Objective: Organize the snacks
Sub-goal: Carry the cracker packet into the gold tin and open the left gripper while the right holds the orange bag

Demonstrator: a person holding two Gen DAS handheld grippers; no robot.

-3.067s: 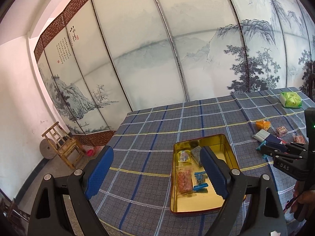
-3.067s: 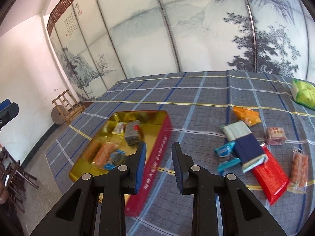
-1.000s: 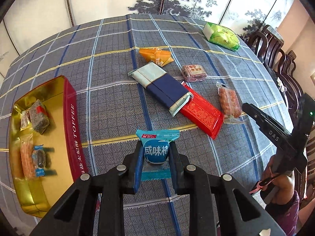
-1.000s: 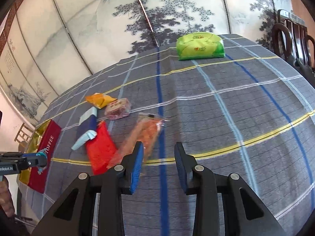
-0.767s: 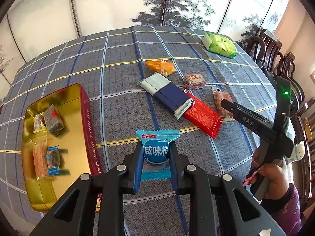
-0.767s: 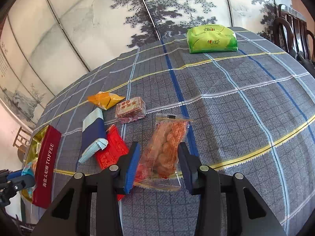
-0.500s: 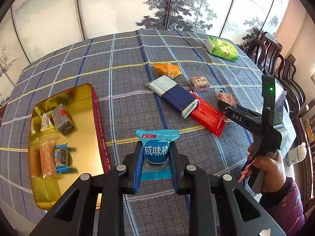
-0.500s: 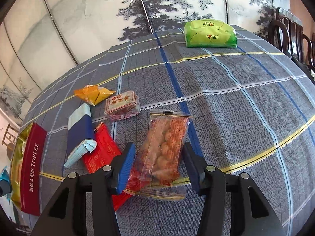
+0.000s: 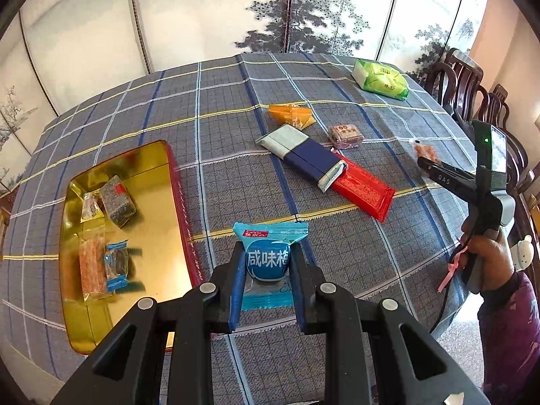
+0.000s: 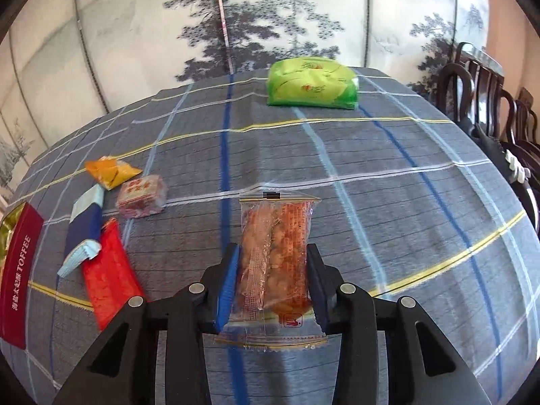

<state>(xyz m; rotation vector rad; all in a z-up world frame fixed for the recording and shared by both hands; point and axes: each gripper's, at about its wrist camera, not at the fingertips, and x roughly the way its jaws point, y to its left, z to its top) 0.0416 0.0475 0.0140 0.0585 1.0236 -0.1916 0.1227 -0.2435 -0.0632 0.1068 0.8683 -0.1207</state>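
Observation:
My left gripper (image 9: 266, 263) is shut on a blue snack packet (image 9: 268, 256) and holds it above the table, right of the gold toffee tin (image 9: 158, 202). The tin holds several wrapped snacks (image 9: 101, 263). My right gripper (image 10: 273, 266) has its fingers on both sides of a clear packet of orange-red snacks (image 10: 275, 246) that lies on the blue checked cloth. In the left wrist view the right gripper (image 9: 427, 163) is at the far right, its tips over that packet (image 9: 425, 151).
On the cloth lie an orange packet (image 10: 109, 170), a pink-wrapped block (image 10: 141, 195), a navy and pale-blue packet (image 10: 82, 226), a red packet (image 10: 108, 273) and a green bag (image 10: 312, 82) at the back. Dark wooden chairs (image 10: 486, 101) stand at the right. The tin's red side (image 10: 18, 273) is at the left.
My left gripper has pulled back and up with the blue packet. My right gripper has moved forward and closed in around the orange-red packet.

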